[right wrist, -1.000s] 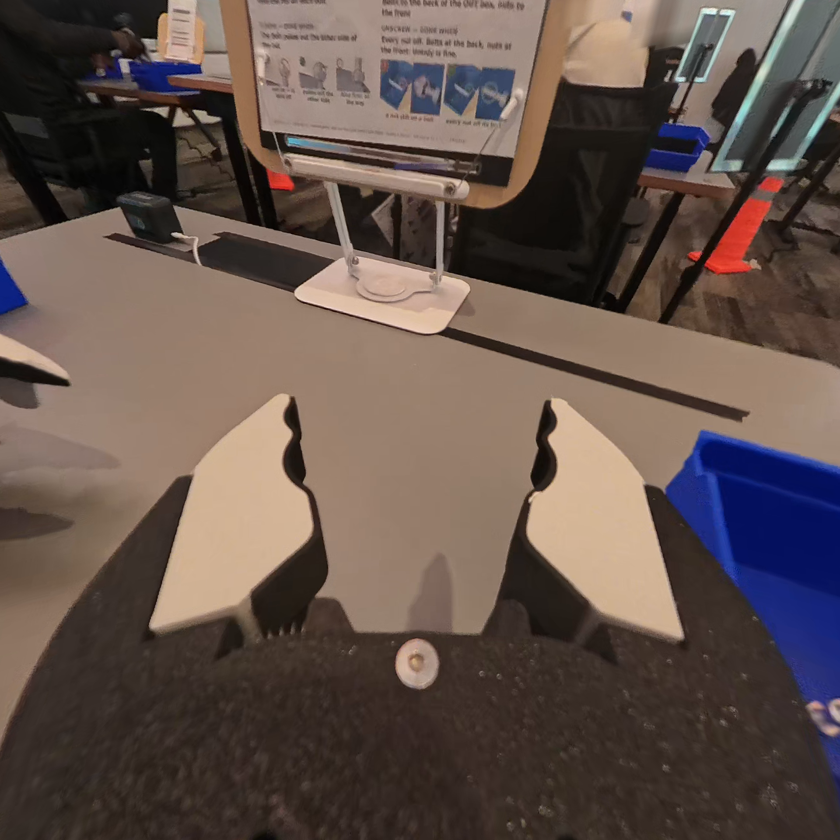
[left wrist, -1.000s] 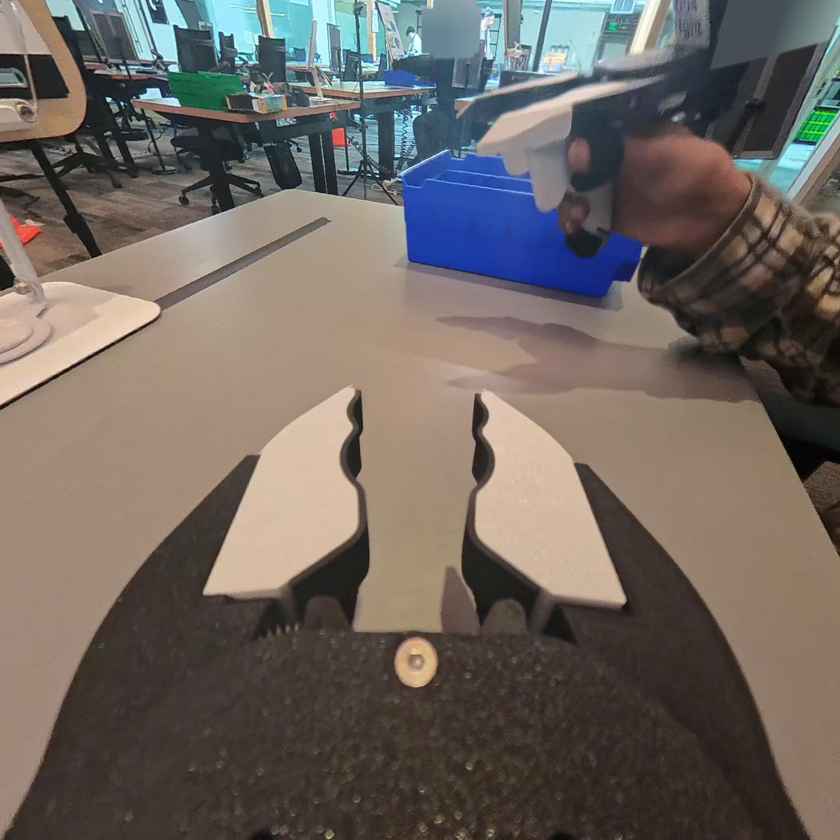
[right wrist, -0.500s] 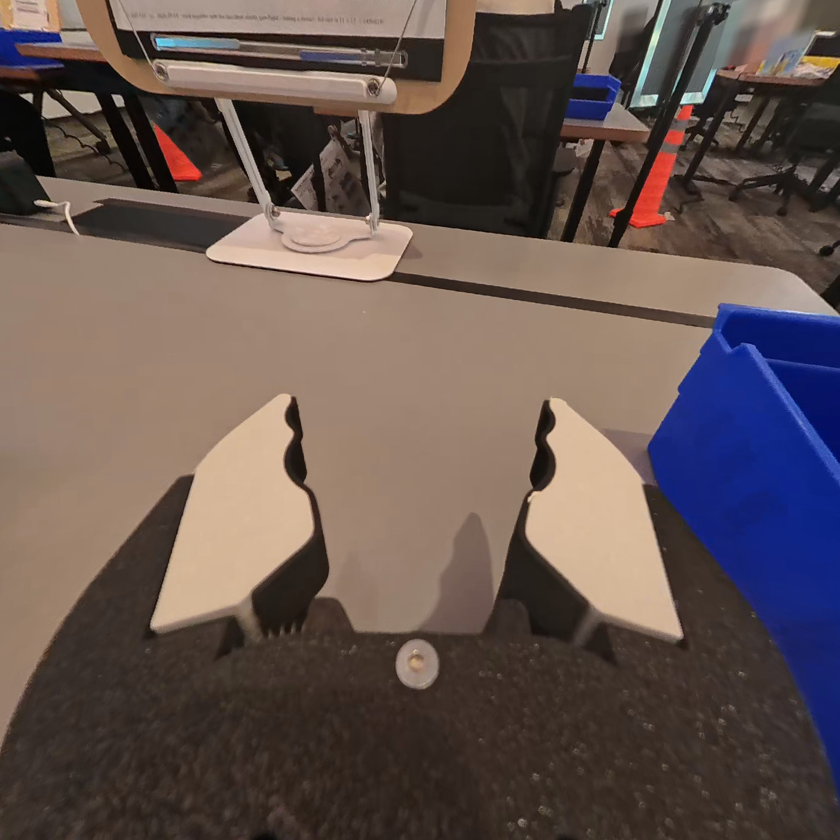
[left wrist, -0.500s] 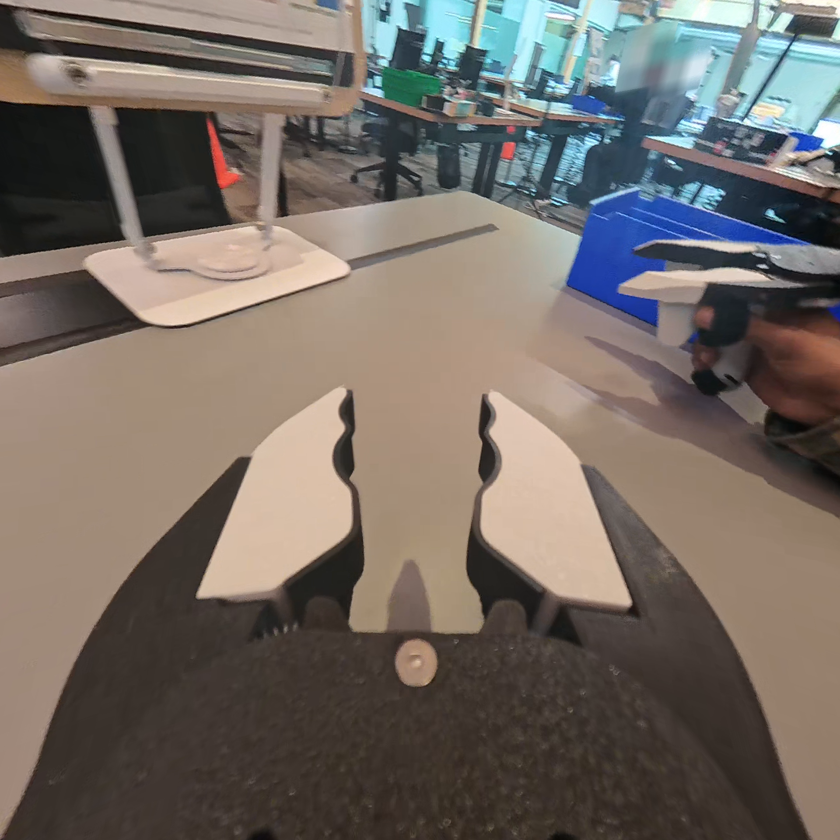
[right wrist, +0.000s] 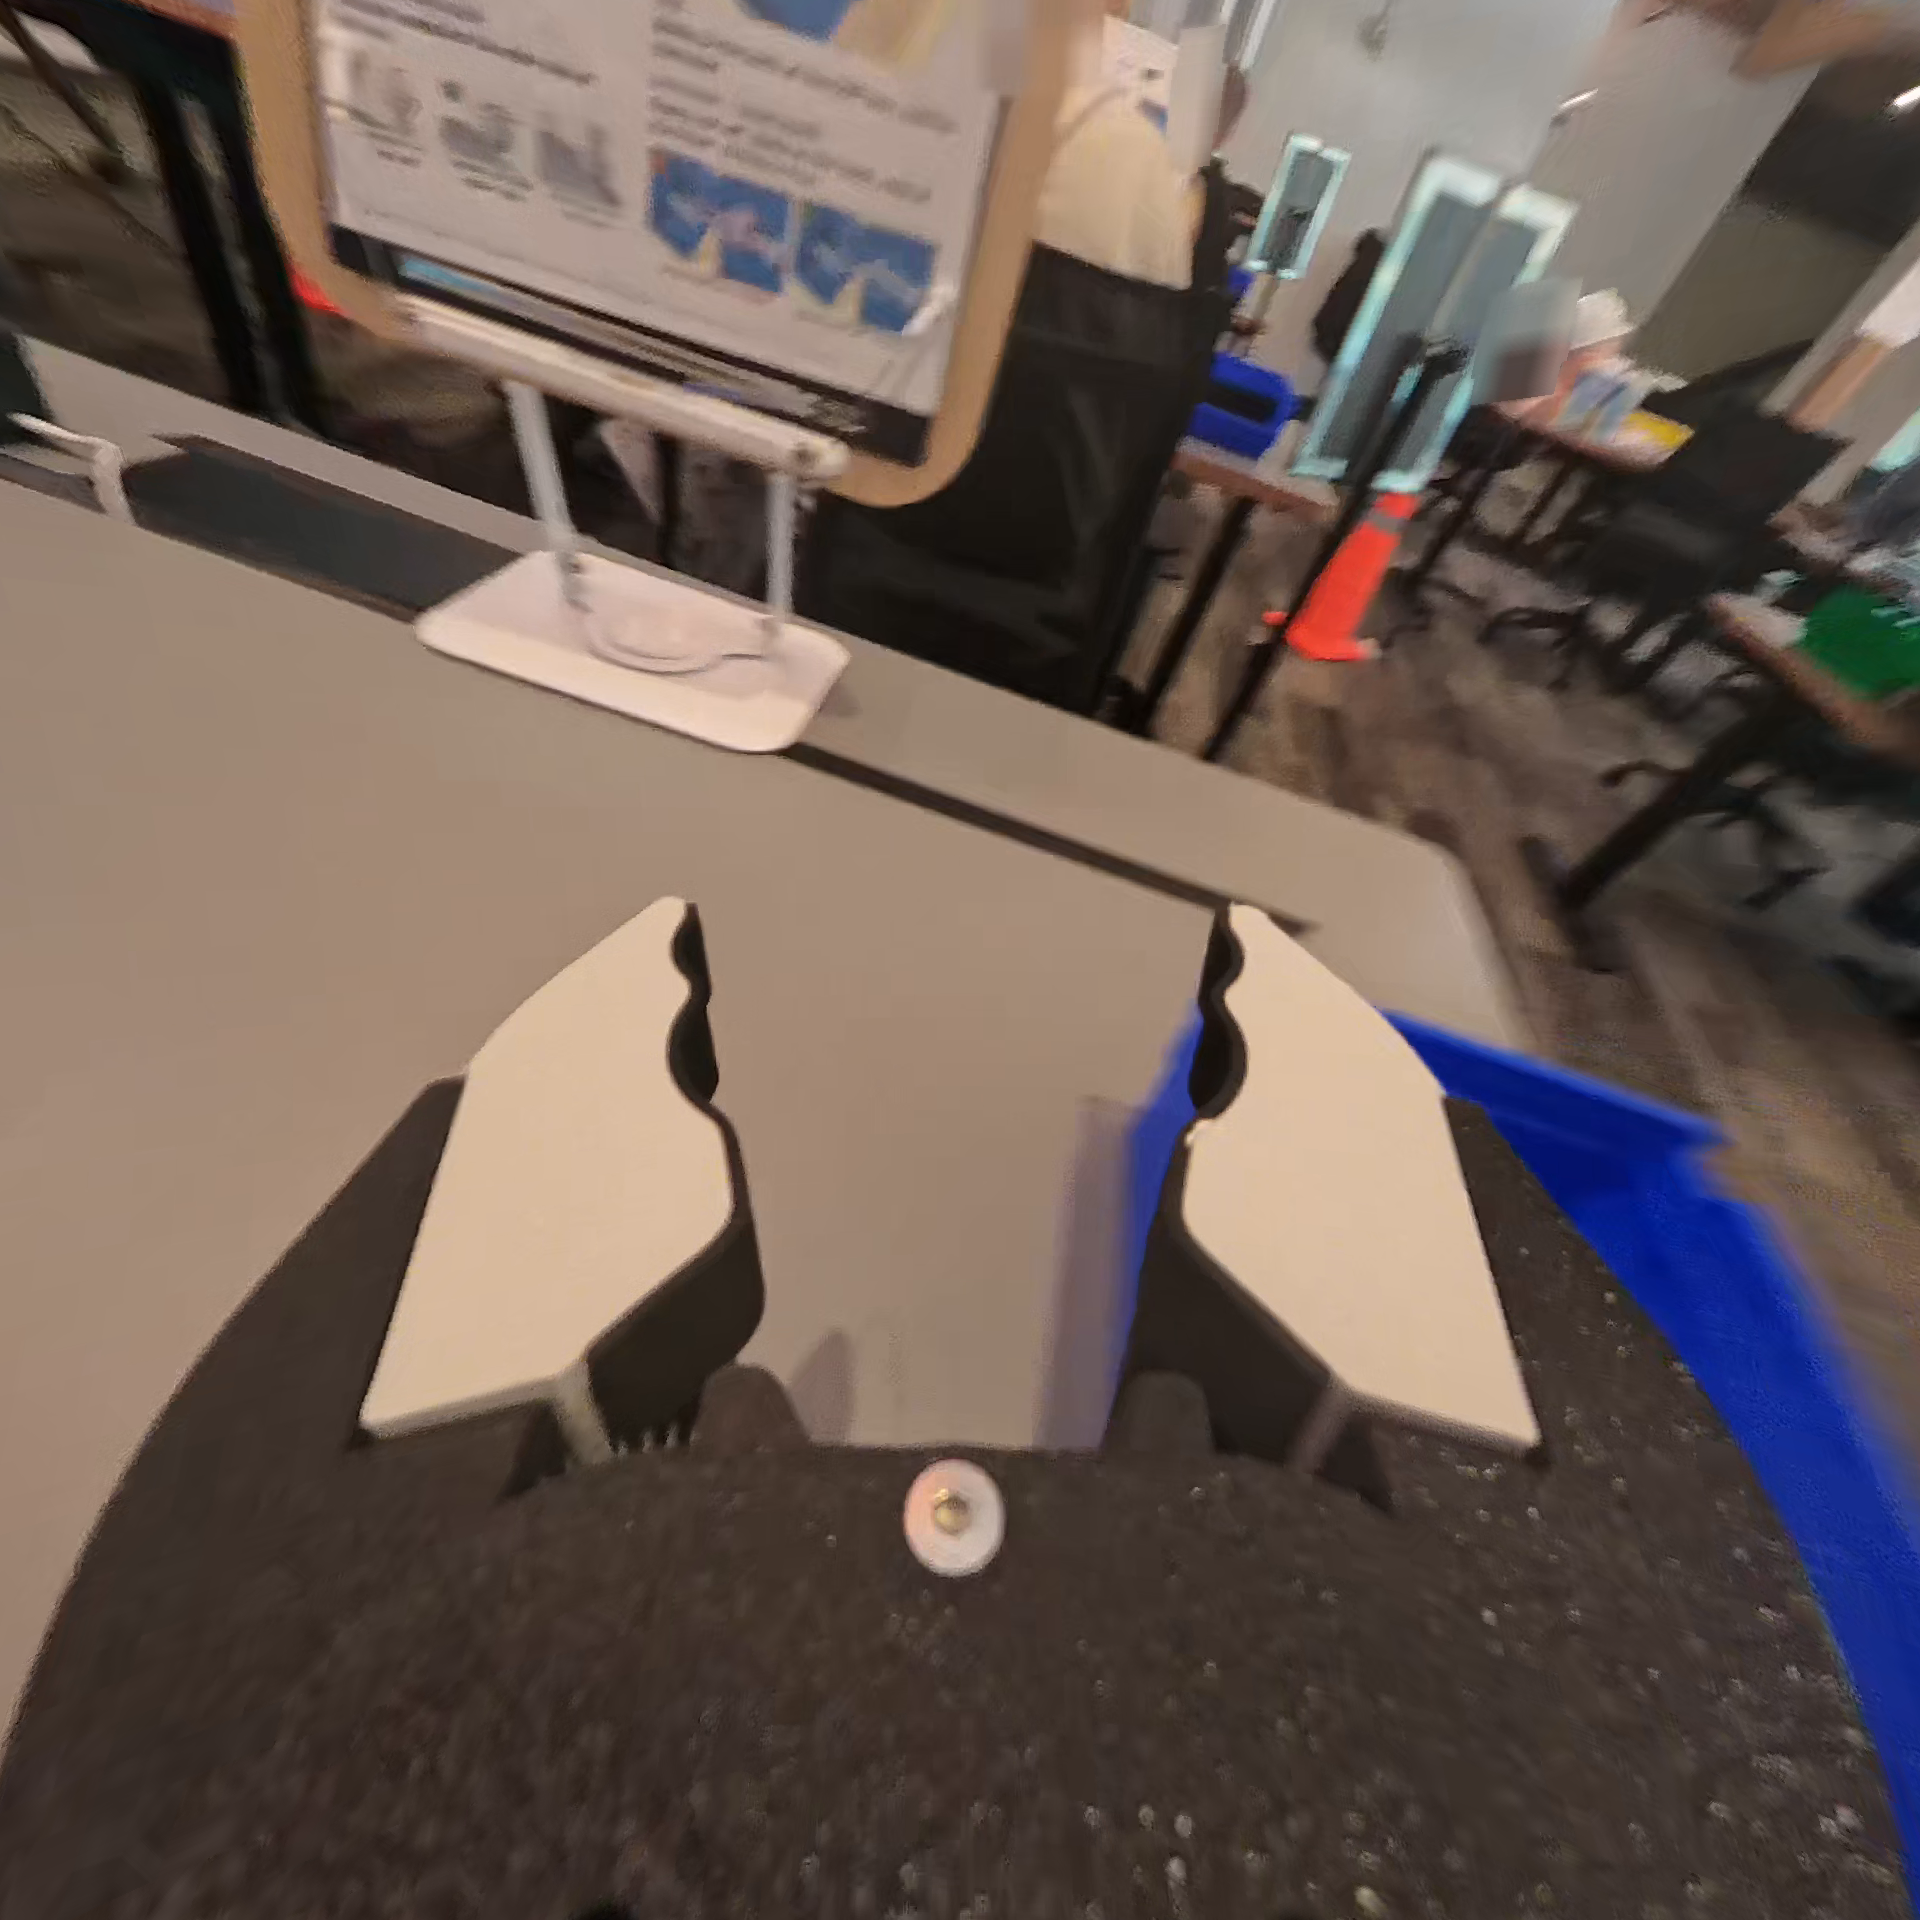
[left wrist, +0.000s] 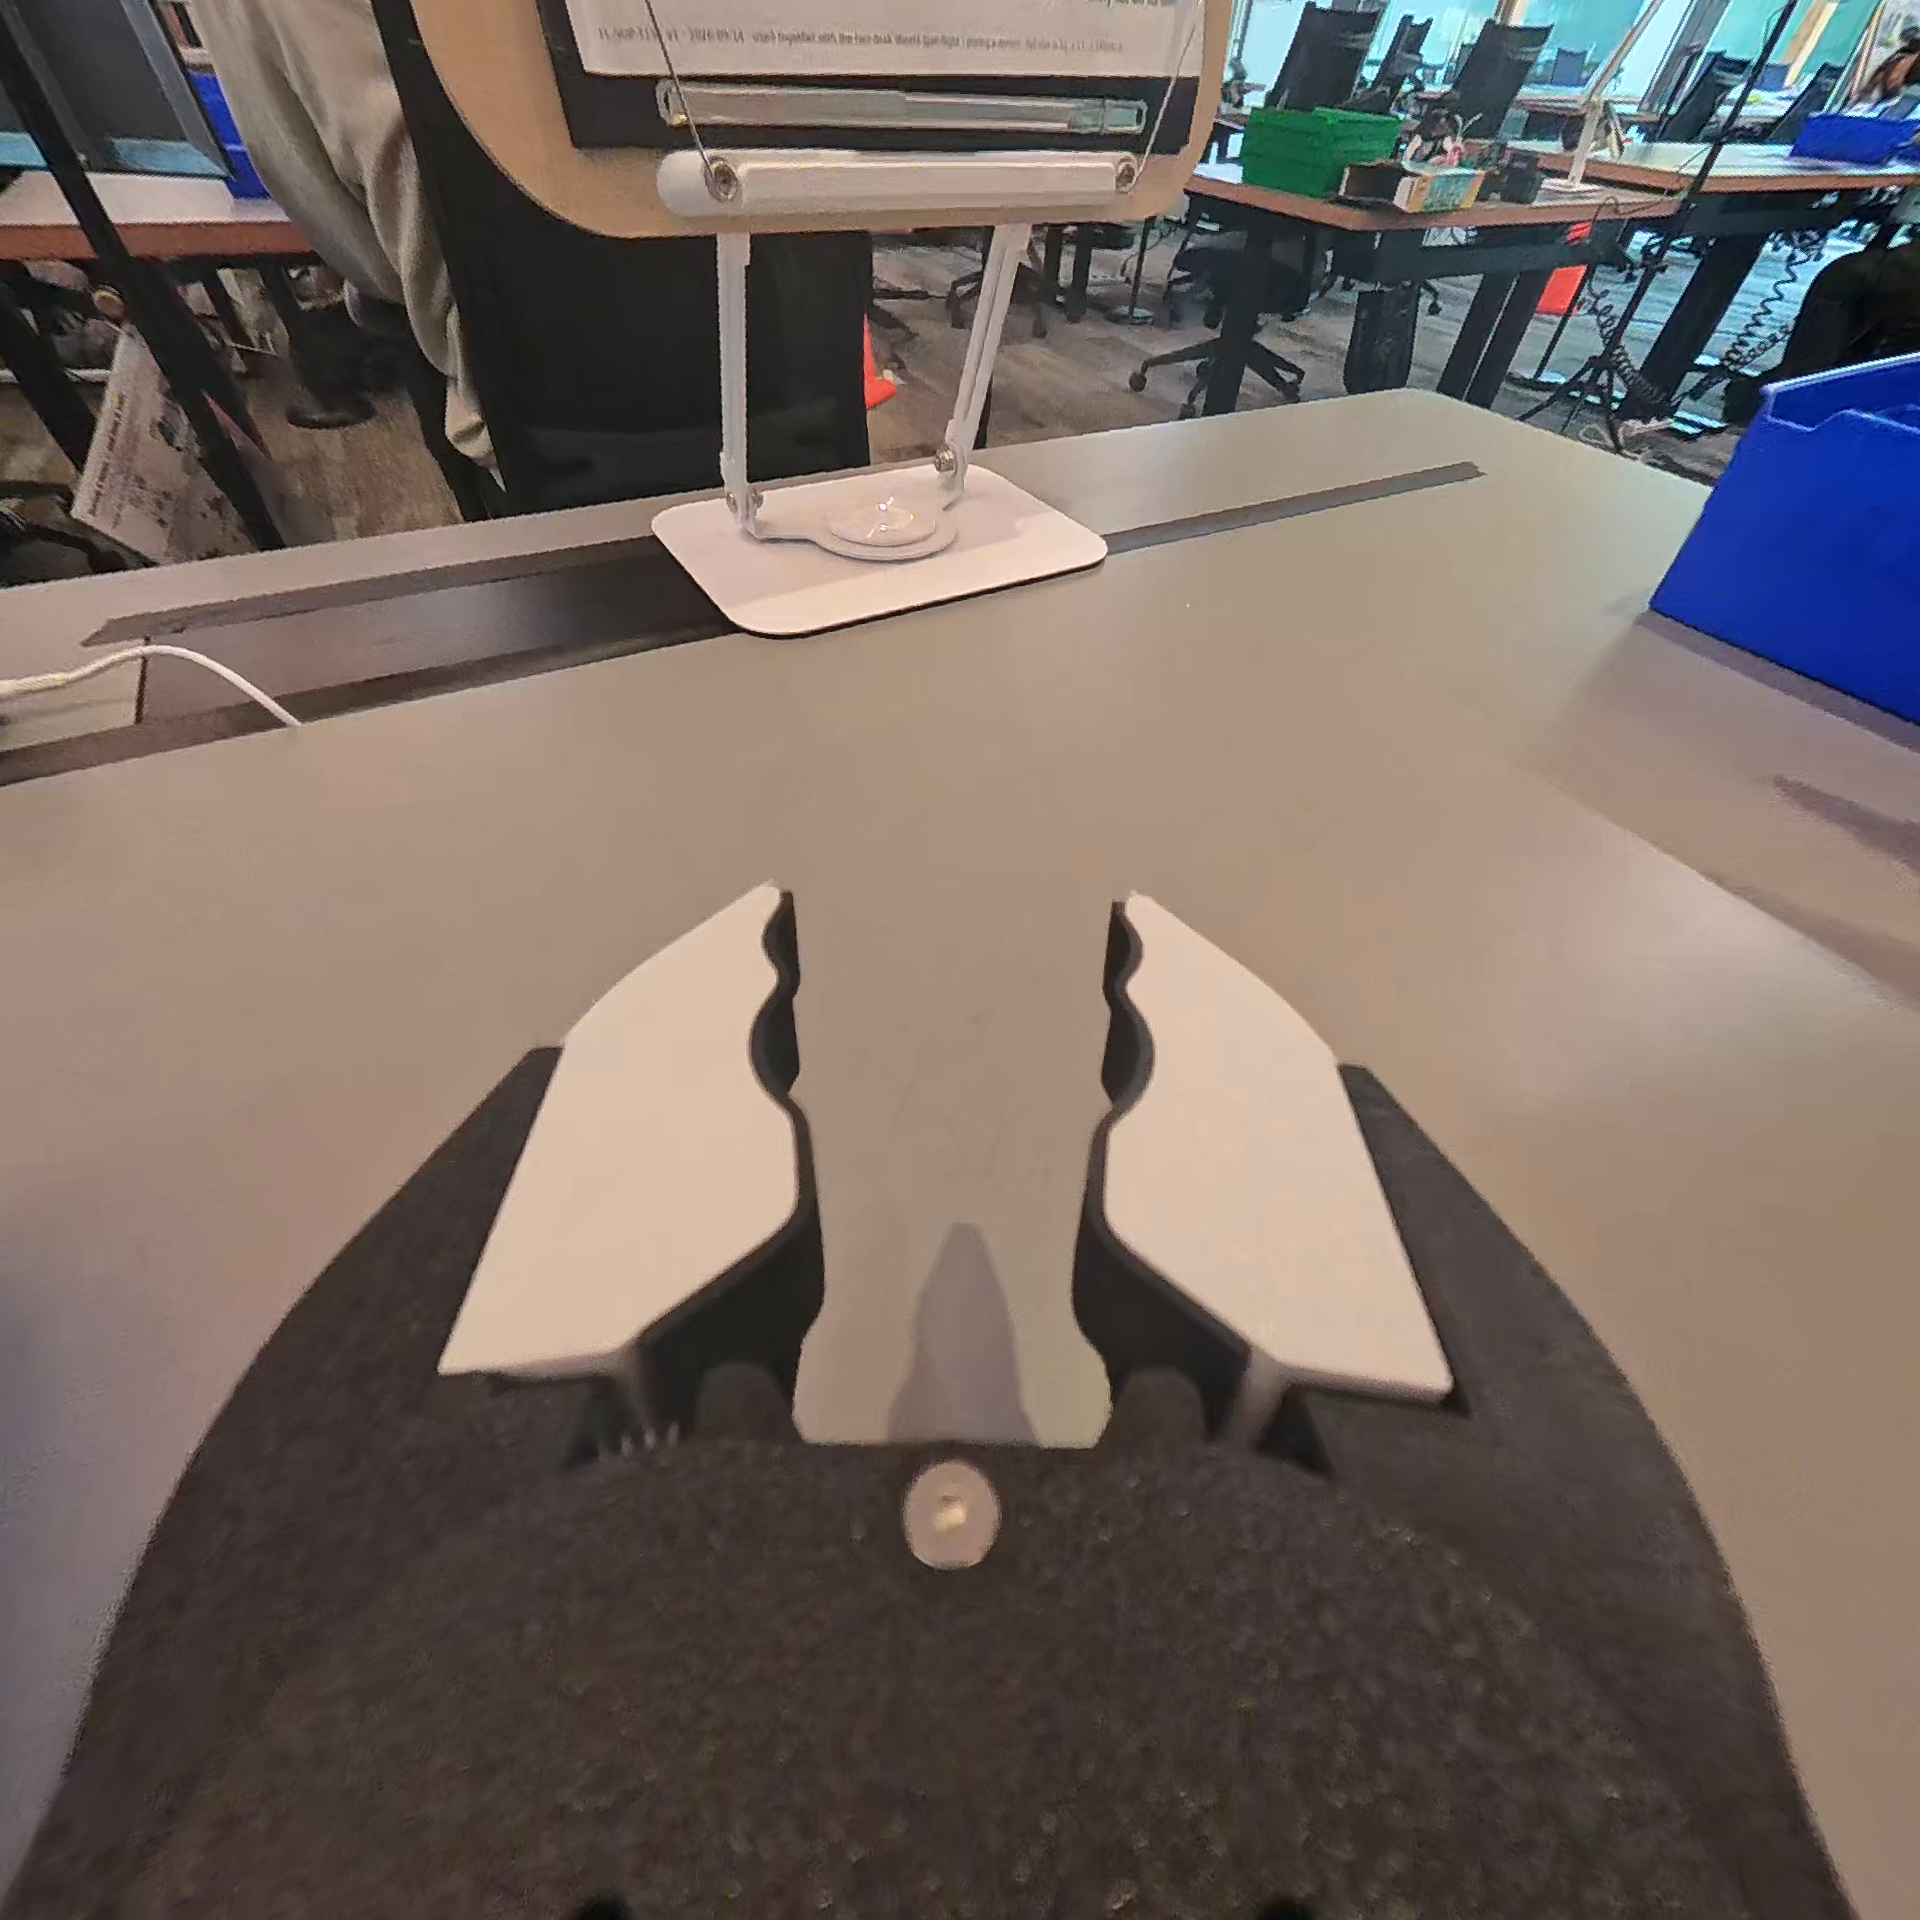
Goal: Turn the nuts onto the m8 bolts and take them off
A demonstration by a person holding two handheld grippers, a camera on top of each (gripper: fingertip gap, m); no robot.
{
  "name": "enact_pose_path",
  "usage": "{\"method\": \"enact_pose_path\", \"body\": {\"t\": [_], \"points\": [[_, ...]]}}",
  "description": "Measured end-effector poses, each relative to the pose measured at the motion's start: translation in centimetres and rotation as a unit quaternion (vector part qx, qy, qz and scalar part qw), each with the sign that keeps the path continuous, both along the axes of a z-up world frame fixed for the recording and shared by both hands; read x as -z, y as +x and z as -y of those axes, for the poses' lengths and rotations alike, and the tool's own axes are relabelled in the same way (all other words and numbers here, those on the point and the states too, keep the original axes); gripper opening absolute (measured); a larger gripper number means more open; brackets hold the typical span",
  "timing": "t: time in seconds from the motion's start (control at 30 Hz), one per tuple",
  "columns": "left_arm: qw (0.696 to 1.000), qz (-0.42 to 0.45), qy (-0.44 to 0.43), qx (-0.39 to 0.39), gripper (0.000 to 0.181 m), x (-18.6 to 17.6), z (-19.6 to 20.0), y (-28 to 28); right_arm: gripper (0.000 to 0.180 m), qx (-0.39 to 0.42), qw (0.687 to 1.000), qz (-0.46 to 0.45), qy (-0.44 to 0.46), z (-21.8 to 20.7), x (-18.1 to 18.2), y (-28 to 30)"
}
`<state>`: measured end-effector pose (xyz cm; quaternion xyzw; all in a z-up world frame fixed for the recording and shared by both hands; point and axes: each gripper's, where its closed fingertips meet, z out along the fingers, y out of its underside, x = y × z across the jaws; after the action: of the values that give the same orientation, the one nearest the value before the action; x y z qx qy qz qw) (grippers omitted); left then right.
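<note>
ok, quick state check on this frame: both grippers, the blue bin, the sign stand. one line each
left gripper: open, empty, over bare grey table.
right gripper: open, empty, right finger overlapping the bin's near corner in the picture.
blue bin: on the table at its right side; contents not visible, no nuts or bolts in view.
sign stand: upright on its white base at the table's far edge.

We see a smooth grey surface (left wrist: 1299, 727) crossed by a dark channel (left wrist: 395, 613) along its far edge. Beyond it lie wood-topped desks on black legs (left wrist: 1382, 208), black wheeled office chairs (left wrist: 1216, 353), a dark patterned floor (right wrist: 1455, 769), an orange traffic cone (right wrist: 1351, 571) and teal-lit glass panels (right wrist: 1455, 270).
</note>
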<state>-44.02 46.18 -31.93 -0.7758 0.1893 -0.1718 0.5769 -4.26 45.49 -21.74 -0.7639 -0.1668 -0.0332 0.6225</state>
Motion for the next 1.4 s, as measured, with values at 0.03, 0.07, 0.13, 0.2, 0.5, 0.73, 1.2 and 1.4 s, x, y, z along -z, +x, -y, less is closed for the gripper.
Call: {"method": "enact_pose_path", "body": {"t": [0.03, 0.07, 0.13, 0.2, 0.5, 0.73, 1.2, 1.4], "points": [[1.000, 0.000, -0.001, 0.002, 0.056, 0.1, 0.0, 0.1, 0.088, 0.016, 1.000, 0.022, -0.002, 0.4, -2.0, 2.2], [1.000, -0.001, 0.000, 0.005, 0.056, 0.1, 0.1, 0.3, 0.082, 0.031, 0.999, 0.038, -0.014, 0.7, -3.7, 4.8], [1.000, -0.007, 0.003, 0.009, 0.056, 0.0, 0.2, 0.6, 0.076, 0.076, 0.993, 0.055, -0.073, 1.1, -5.6, 11.0], [1.000, -0.006, 0.004, 0.014, 0.056, -0.2, 0.4, 0.8, 0.074, 0.133, 0.977, 0.063, -0.152, 1.3, -5.5, 17.9], [1.000, 0.020, 0.010, 0.016, 0.055, -0.8, 0.6, 0.5, 0.063, 0.204, 0.833, -0.058, -0.511, 5.0, 9.6, 32.0], [1.000, 0.016, 0.001, 0.019, 0.055, -0.3, 0.4, 0.6, 0.006, 0.155, 0.773, -0.153, -0.596, 5.5, 14.0, 30.2], [0.999, 0.019, 0.010, 0.026, 0.054, -1.0, 0.8, 0.9, 0.005, 0.083, 0.796, -0.087, -0.593, 1.9, 13.8, 17.7], [0.999, 0.028, 0.015, 0.028, 0.054, -1.6, 1.0, 0.7, 0.007, 0.025, 0.801, -0.053, -0.596, 0.2, 13.7, 7.9]]}}
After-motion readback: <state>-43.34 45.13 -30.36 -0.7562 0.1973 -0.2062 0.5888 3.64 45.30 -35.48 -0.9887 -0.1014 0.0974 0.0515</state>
